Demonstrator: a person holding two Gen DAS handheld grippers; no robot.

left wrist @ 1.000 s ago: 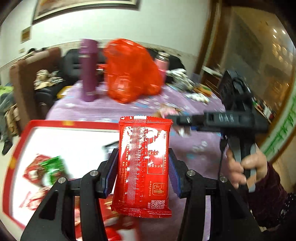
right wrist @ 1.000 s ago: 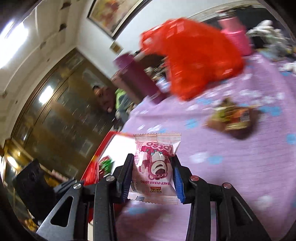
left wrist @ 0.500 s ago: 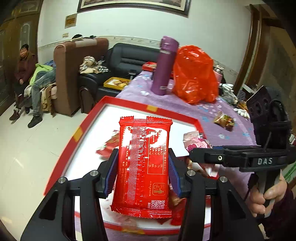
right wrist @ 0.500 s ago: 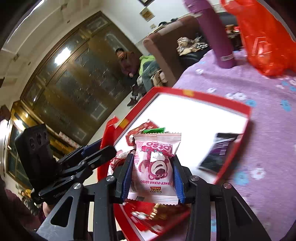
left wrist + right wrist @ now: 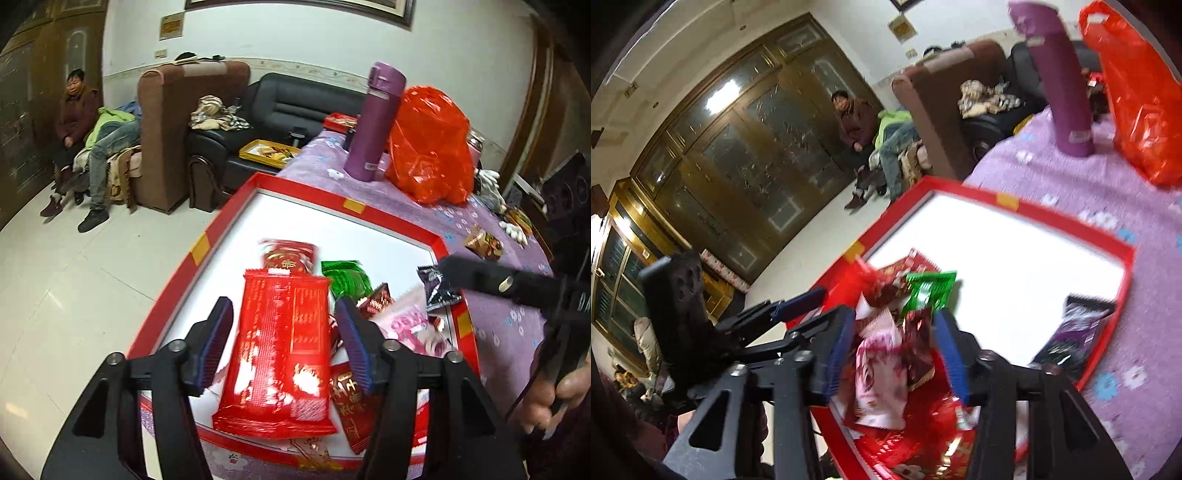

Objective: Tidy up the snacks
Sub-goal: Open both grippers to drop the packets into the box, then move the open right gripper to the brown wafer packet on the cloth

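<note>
1. Here: left gripper (image 5: 284, 332) over the near part of the red tray (image 5: 229, 206), jaws just opening, blue pads standing clear of the red snack packet (image 5: 284, 343) on both sides, so nothing pinched.
2. Red snack packet lengthwise between those pads, blurred, its lower end over the tray's near rim, above the other wrappers.
3. Right gripper (image 5: 894, 350) also above the tray, jaws just opening, spread, with gaps to either side of the pink snack packet (image 5: 879, 373); packet blurred and tilted between the pads, over the heap of wrappers.
4. In the tray, near side: a green packet (image 5: 347, 280), a second red packet (image 5: 290, 254) behind the first, a dark packet (image 5: 439, 288) against the right rim; far half of the white floor bare.
5. Tray on a purple flowered tablecloth (image 5: 495, 317), its left edge over the table's edge above the tiled floor.
6. Farther back on the cloth: a purple flask (image 5: 373, 122) upright, an orange-red plastic bag (image 5: 432, 144) just beside it, a loose brown snack (image 5: 484, 243) to the right of the tray.
7. At the right edge of the left wrist view, a hand (image 5: 554, 398) on the other gripper's handle.
</note>
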